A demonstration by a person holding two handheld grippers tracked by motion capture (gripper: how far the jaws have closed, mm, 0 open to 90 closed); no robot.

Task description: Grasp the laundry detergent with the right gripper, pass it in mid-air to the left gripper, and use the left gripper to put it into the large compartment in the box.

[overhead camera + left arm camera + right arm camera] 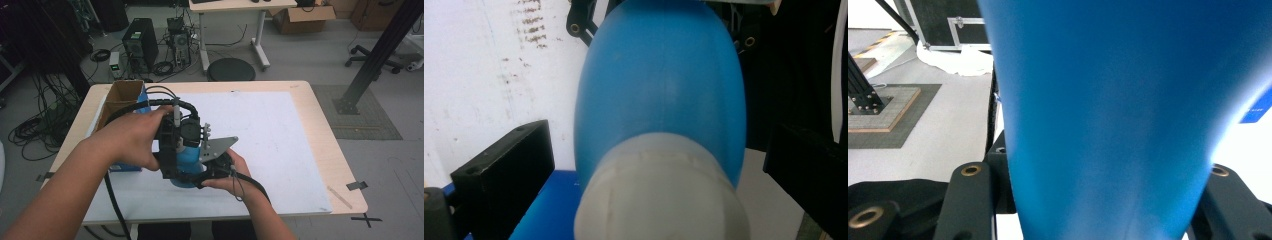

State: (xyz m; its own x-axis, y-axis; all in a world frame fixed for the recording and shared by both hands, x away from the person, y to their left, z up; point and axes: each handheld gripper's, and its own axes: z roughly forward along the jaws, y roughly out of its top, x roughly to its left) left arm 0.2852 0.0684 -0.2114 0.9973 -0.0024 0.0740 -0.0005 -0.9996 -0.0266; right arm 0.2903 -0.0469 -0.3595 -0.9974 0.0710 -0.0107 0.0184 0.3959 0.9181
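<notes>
Left gripper and right gripper both sit close together over the near-centre of the white mat, held up off it by the person's left hand and right hand. Between them: a blue bottle, egg-shaped body w/ a whitish cap. Left gripper view: bottle lies lengthwise btwn the black jaws, cap end nearest the camera; left jaw stands a bit off the bottle w/ white mat showing in the gap, right jaw partly hidden at frame edge, so can't tell if it's actually clamped. Right gripper view: blue body fills the space btwn both jaws, which press against its sides at the bottom, so right gripper has hold of the bottle, jaws about bottle-width apart. Grey three-cornered plate on top of right gripper, cables trail toward the person. Cardboard box w/ blue side at the table's far-left corner, open top. Floor beyond: PC tower, round black stool, cable tangle.
</notes>
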